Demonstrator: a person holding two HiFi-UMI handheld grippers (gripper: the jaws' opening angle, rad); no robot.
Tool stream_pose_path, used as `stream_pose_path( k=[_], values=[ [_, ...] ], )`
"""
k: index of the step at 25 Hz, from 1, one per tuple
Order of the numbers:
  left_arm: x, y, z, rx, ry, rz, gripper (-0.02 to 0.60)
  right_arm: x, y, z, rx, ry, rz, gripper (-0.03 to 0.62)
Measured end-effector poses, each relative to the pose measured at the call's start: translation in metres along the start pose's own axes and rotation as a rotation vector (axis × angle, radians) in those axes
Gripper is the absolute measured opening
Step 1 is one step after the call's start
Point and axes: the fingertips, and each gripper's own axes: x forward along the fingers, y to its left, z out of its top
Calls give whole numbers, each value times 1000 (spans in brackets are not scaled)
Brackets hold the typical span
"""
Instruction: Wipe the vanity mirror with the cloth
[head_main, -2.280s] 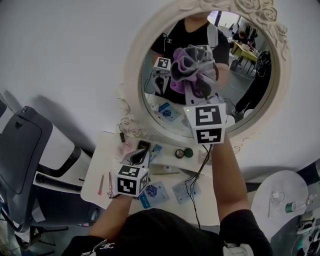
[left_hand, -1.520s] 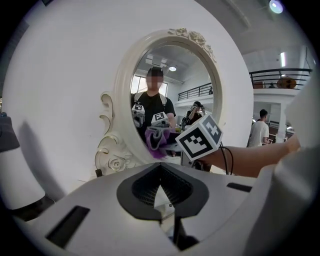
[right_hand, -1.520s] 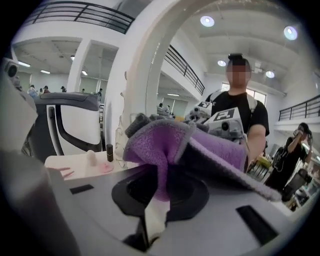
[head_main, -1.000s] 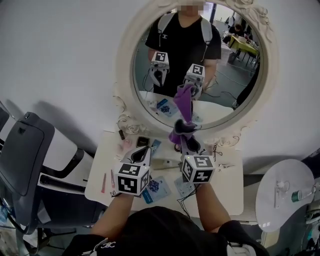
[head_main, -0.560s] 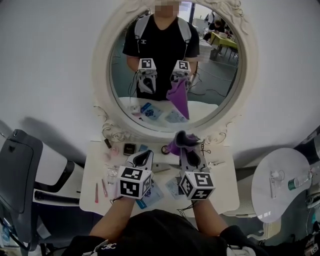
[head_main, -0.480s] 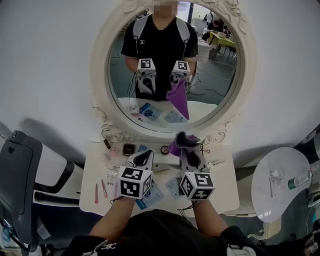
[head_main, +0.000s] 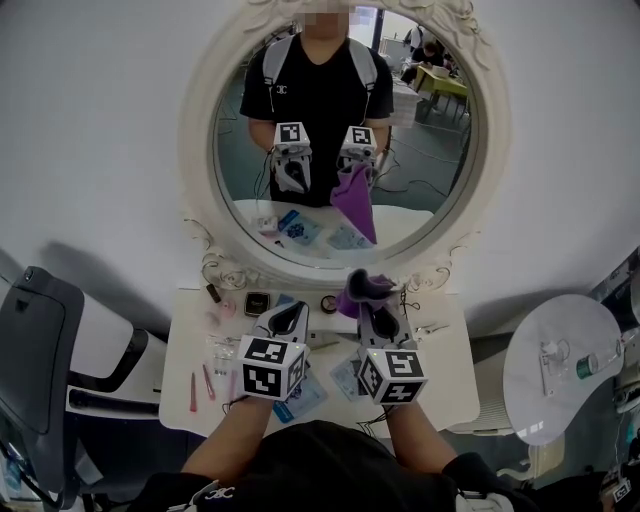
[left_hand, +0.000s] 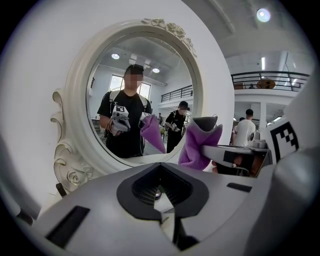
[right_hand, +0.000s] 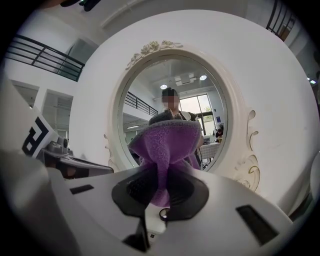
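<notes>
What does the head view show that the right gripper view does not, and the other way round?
Only the head view shows the vanity table with small items lying on it, and the grey chair at its left. Only the right gripper view shows, close up, the right gripper with its jaws shut on the purple cloth. Both show the vanity mirror in its white carved frame, and the cloth in front of it.

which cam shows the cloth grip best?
Right gripper view: the purple cloth sits dead centre, pinched in the jaws of the right gripper. Head view shows it as a small bunch past that gripper; left gripper view catches it side-on, grip hidden.
</notes>
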Motion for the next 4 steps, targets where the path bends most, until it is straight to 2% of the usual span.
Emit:
stream_pose_path(
  k=[4],
  values=[
    [4, -1, -2, -5, 16, -11, 3, 2, 0, -1, 3, 9, 4, 41]
  ],
)
